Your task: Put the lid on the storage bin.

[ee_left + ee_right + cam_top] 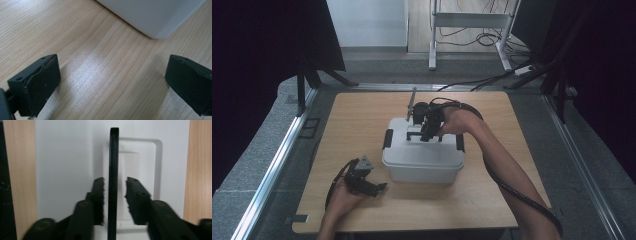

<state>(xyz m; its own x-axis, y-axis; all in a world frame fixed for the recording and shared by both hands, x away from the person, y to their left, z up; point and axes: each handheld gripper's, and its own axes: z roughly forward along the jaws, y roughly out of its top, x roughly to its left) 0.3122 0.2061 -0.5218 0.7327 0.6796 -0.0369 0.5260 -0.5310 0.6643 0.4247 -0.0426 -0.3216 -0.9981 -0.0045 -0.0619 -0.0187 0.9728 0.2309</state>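
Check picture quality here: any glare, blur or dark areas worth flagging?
High view: dim, black at both sides, soft detail on the white lidded box. Left gripper view: a pale glare patch on the wooden table, jaws sharp. Right gripper view: the right gripper looks blurred up close, while the black lid handle between its jaws is crisper.

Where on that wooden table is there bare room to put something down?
Bare wood lies all around the white lidded box: widest along the table's far edge and down its left side. It is crowded at the box's lid handle, where the right claw sits, and by the left claw.
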